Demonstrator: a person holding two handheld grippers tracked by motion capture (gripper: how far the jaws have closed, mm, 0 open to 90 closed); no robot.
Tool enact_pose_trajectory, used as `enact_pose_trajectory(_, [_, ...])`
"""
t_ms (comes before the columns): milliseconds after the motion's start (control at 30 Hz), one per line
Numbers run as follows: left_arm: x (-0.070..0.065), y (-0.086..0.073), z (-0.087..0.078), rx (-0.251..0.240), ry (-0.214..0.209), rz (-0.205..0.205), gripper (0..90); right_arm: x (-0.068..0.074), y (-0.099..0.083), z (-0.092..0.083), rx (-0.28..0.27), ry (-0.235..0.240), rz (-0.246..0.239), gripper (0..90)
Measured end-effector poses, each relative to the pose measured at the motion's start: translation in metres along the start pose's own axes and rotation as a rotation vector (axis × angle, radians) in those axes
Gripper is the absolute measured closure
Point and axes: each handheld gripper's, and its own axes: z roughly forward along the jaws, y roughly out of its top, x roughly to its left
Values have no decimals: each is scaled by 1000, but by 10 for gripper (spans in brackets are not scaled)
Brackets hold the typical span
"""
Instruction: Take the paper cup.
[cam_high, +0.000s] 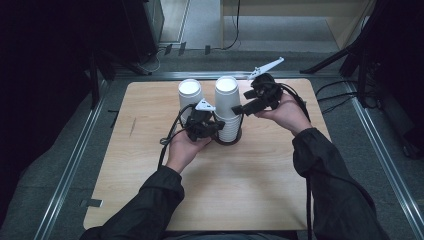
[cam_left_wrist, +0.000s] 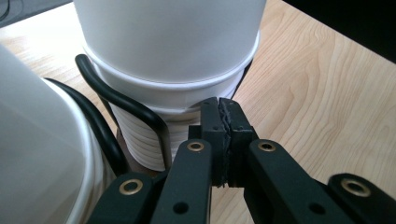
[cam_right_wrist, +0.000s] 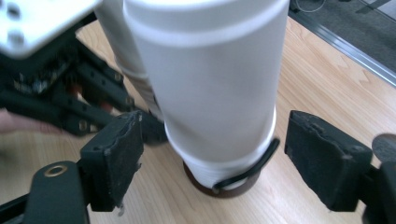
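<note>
Two tall stacks of white paper cups stand at the far middle of the wooden table (cam_high: 150, 175). The right stack (cam_high: 227, 107) sits in a holder with a brown round base (cam_right_wrist: 224, 189) and a black wire loop (cam_left_wrist: 126, 102). My left gripper (cam_high: 215, 126) is shut, its pads pressed together with nothing visible between them. Its tip (cam_left_wrist: 219, 105) rests against that stack (cam_left_wrist: 173, 46) just under a cup rim. My right gripper (cam_high: 239, 109) is open, and its jaws stand either side of the stack (cam_right_wrist: 210, 84) without touching it. Its pads (cam_right_wrist: 116, 149) are apart from the cup wall.
The other cup stack (cam_high: 189, 95) stands just left of the held one, close beside the left gripper (cam_right_wrist: 70, 107). Both cables trail over the table near the stacks. Grey floor and metal rails surround the table; bare wood lies toward the person.
</note>
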Motion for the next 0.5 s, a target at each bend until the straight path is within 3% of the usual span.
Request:
enact_pose_trajectory(200, [0, 0, -1, 5, 8, -5, 897, -2, 31, 11, 62, 15, -28, 135])
enact_pose_trajectory(367, [0, 0, 0, -6, 0, -1, 896, 2, 47, 20, 96, 4, -43, 133])
enact_pose_trajectory(433, [-2, 0, 1, -7, 9, 14, 895, 8, 57, 24, 117, -15, -74, 133])
enact_pose_trajectory(500, [-2, 0, 1, -6, 8, 14, 895, 11, 62, 25, 104, -25, -84, 134])
